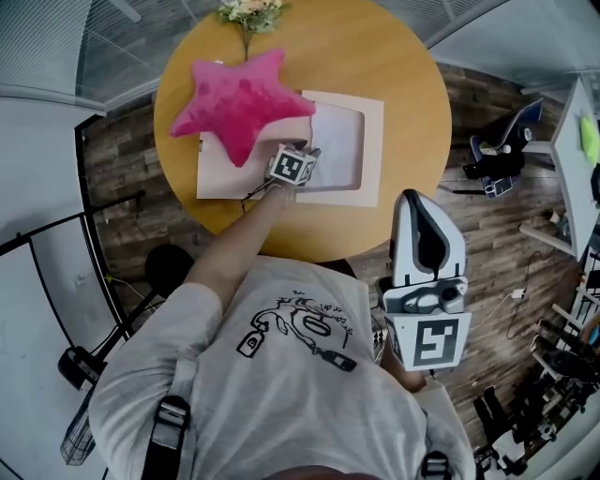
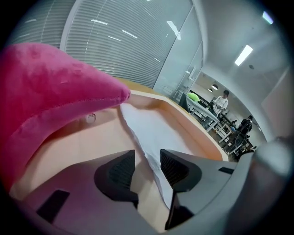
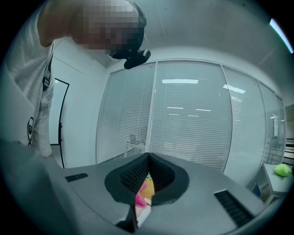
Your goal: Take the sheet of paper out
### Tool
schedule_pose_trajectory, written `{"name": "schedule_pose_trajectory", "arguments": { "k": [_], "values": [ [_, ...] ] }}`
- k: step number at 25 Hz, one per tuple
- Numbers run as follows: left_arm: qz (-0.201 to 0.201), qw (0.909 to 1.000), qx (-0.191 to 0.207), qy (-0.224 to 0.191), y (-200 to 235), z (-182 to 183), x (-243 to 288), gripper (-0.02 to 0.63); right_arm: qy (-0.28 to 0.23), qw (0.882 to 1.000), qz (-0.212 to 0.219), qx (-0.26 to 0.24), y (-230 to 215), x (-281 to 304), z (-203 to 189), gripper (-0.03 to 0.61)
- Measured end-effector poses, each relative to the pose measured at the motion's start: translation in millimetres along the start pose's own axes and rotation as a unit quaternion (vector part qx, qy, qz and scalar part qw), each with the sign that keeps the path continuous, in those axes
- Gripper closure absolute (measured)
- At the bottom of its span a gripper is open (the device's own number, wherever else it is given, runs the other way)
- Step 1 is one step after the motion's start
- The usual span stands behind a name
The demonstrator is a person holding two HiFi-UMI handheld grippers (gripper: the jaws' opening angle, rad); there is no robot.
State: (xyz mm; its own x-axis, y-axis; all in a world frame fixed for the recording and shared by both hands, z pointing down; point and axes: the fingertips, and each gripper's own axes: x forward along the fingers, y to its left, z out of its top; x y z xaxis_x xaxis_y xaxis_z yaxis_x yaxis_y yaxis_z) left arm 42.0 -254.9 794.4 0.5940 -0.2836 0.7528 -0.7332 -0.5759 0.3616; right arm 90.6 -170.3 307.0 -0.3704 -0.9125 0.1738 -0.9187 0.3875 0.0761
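Note:
A white sheet of paper (image 1: pixel 339 141) lies in an open pale pink folder (image 1: pixel 370 155) on the round wooden table (image 1: pixel 408 84). A pink star-shaped pillow (image 1: pixel 239 103) rests on the folder's left half. My left gripper (image 1: pixel 306 153) is down at the sheet's left edge, just right of the pillow. In the left gripper view the jaws (image 2: pixel 148 160) stand open, and the paper's (image 2: pixel 151 133) raised edge runs between them, close to the right pad. The pillow (image 2: pixel 50 87) fills that view's left. My right gripper (image 1: pixel 414 199) is held off the table near my body, its tips together and empty (image 3: pixel 148 158).
A small bunch of flowers (image 1: pixel 248 14) sits at the table's far edge. An office chair (image 1: pixel 502 150) and a white desk (image 1: pixel 574 159) stand on the wooden floor to the right. Glass walls with blinds surround the room, and people stand far off in the left gripper view.

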Motion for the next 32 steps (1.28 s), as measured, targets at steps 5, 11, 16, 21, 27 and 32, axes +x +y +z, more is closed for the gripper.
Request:
{"name": "schedule_pose_trajectory", "arguments": {
  "k": [5,11,16,21,27,32],
  "values": [
    [0.027,0.9995,0.008,0.012,0,2,11,0.420,0.006,1.000,-0.009,0.005,-8,-4,-6,0.572],
    [0.071,0.9969,0.036,-0.001,8,9,11,0.470,0.006,1.000,-0.006,0.011,-11,-6,-12,0.572],
    [0.071,0.9963,0.048,0.007,2,4,9,0.578,0.010,1.000,-0.009,0.012,-13,-12,-15,0.572],
    [0.060,0.9969,0.051,-0.003,4,1,7,0.592,0.003,1.000,-0.011,0.009,-12,-15,-11,0.572],
    [0.031,0.9990,0.028,-0.013,-3,2,-7,0.594,-0.008,1.000,-0.007,0.007,-7,-18,-7,0.572],
    [0.010,0.9991,0.020,-0.036,-13,13,-23,0.594,-0.008,1.000,-0.007,-0.001,-3,-21,-4,0.572]
  ]
}}
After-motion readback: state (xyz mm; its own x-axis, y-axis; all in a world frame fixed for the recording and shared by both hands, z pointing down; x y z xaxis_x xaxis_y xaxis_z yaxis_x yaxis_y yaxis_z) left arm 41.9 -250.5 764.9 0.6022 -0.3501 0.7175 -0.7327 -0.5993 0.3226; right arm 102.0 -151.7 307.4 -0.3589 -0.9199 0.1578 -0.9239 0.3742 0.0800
